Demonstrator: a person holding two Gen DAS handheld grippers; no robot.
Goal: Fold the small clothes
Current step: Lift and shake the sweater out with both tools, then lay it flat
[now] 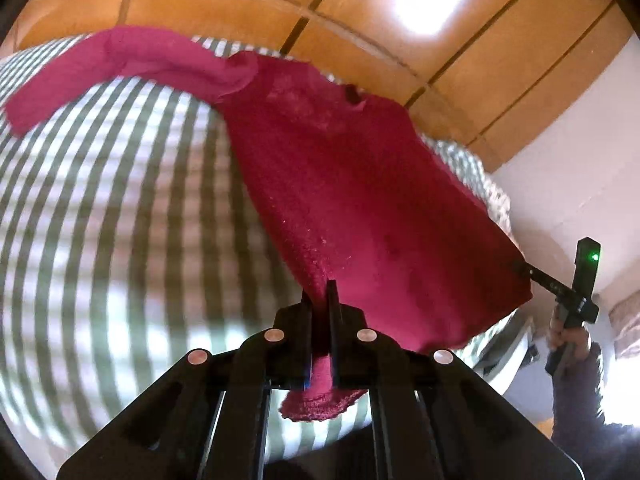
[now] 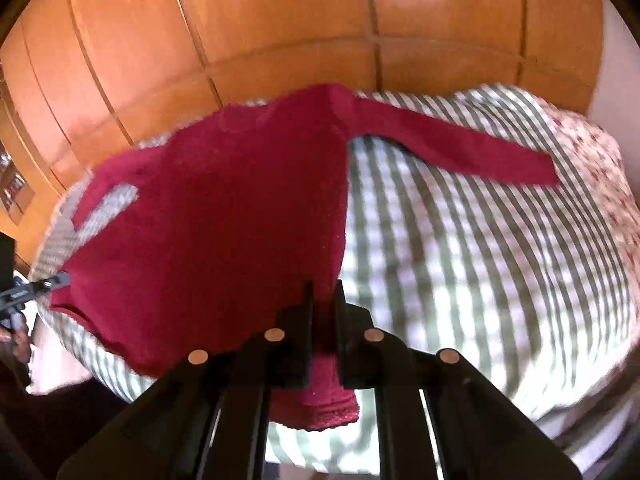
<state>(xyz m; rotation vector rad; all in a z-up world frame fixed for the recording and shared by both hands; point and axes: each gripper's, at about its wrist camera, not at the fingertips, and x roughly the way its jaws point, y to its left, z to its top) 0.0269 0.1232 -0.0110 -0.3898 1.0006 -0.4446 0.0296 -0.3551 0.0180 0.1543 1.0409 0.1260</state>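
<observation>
Two corners of the dark red knitted long-sleeved sweater point(image 1: 360, 200) are in your grip: the left gripper point(image 1: 320, 304) has its jaws pinched on one hem corner, and the right gripper point(image 2: 324, 304) has its jaws clamped on the other, so the hem hangs lifted between them while the chest and sleeves lie on the bed. Keep both corners level and the hem taut, then, I judge, carry it forward toward the collar so the body folds flat; the knit looks soft and stretchy, so pull evenly or one side will skew. Mind the long sleeve point(image 2: 460, 148) spread out to the side, which probably wants tucking in. Underneath lies a green-and-white striped bedspread point(image 2: 480, 260), soft and rumpled, with a floral quilt point(image 2: 600, 168) at its far edge and glossy orange-brown wooden wardrobe panels point(image 2: 280, 20) behind
</observation>
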